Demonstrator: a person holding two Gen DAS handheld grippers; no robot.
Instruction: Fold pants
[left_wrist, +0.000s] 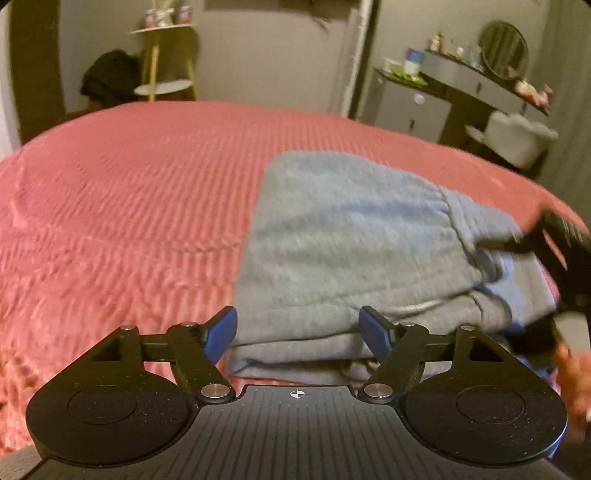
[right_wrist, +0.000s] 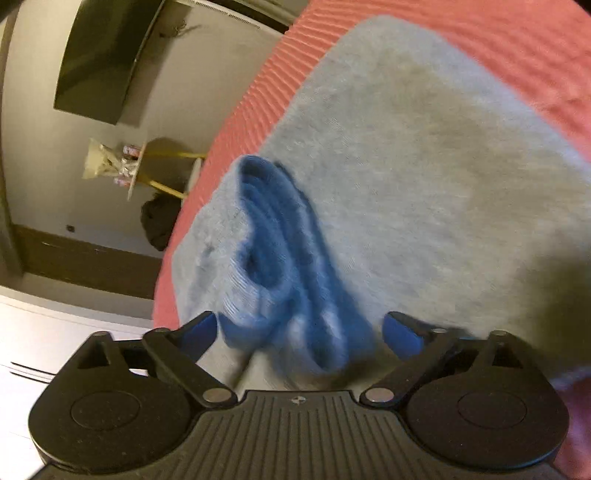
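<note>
**Both grippers let go over the folded pants**

The grey pants lie on the pink bedspread, towards the near edge of the bed, already doubled into a thick stack; layered edges show along the side closest to the left gripper. That gripper hangs just above this near edge with its blue-padded fingers spread apart. Cloth sits below and beyond them, but neither pad presses on it, so nothing is held.

The right gripper is tilted steeply and sits close over the waistband end, where the blue inner lining bulges up in a loose roll. Its fingers stand as wide as they seem to go, one on each side of that roll, and I see no pinch on the fabric. In the left wrist view, the same gripper shows as a dark blur at the right side of the stack.

To my eye the wide stance makes sense: the fold looks laid down, and open fingers can draw clear without dragging layers. The raised waistband roll is the untidy part and may need flattening or tucking. A side table and a dresser stand well apart from the bed, by the walls.
</note>
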